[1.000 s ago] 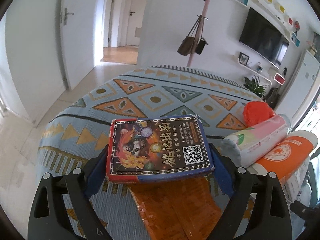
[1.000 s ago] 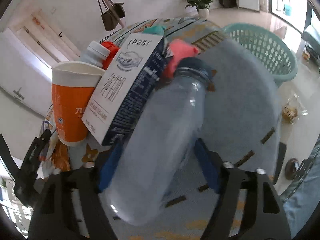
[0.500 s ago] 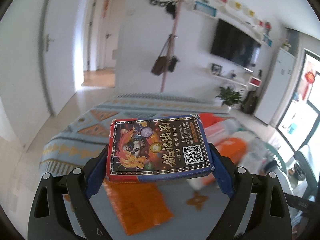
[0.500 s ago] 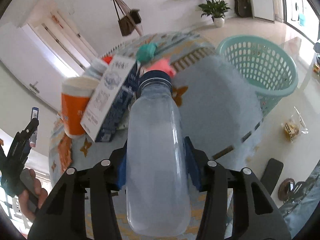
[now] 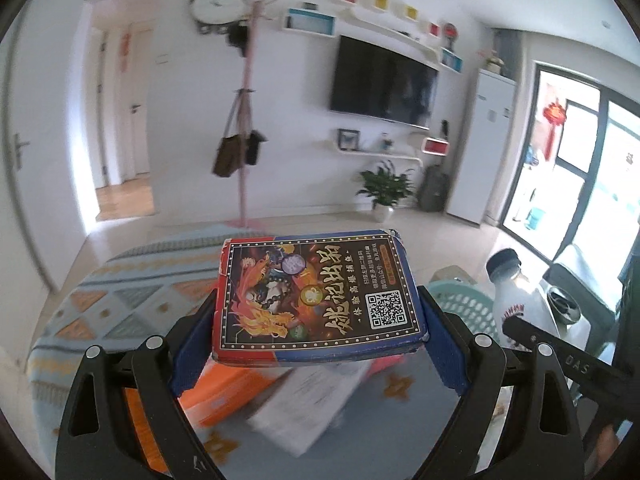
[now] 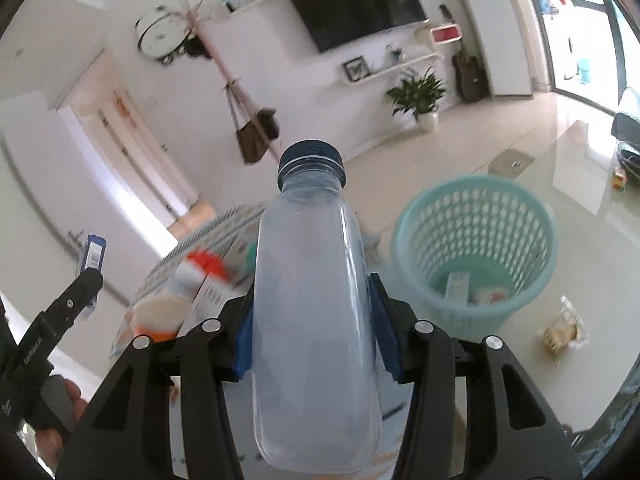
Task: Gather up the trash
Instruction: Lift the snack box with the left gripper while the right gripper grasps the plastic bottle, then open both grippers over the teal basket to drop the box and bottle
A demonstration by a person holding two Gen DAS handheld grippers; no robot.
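Note:
My left gripper point(image 5: 318, 320) is shut on a flat red-and-blue printed box point(image 5: 316, 296), held level above the patterned table. My right gripper point(image 6: 312, 308) is shut on a clear plastic bottle point(image 6: 314, 320) with a dark blue cap, held up with the cap pointing away. A teal mesh waste basket point(image 6: 474, 256) stands on the floor to the right of the bottle, with a few items inside; its rim also shows in the left wrist view point(image 5: 460, 300). The bottle point(image 5: 516, 300) and right gripper show at the right of the left wrist view.
An orange cup point(image 5: 224, 388) and a white carton point(image 5: 312, 404) lie on the patterned tablecloth point(image 5: 120, 304) under the box. In the right wrist view, cup and carton point(image 6: 208, 300) lie left of the bottle. A snack wrapper point(image 6: 564, 328) lies on the floor right of the basket.
Both grippers have lifted and swung right, toward the basket, with the box and the bottle still held. The bottle now points up, and the basket is closer in the right wrist view.

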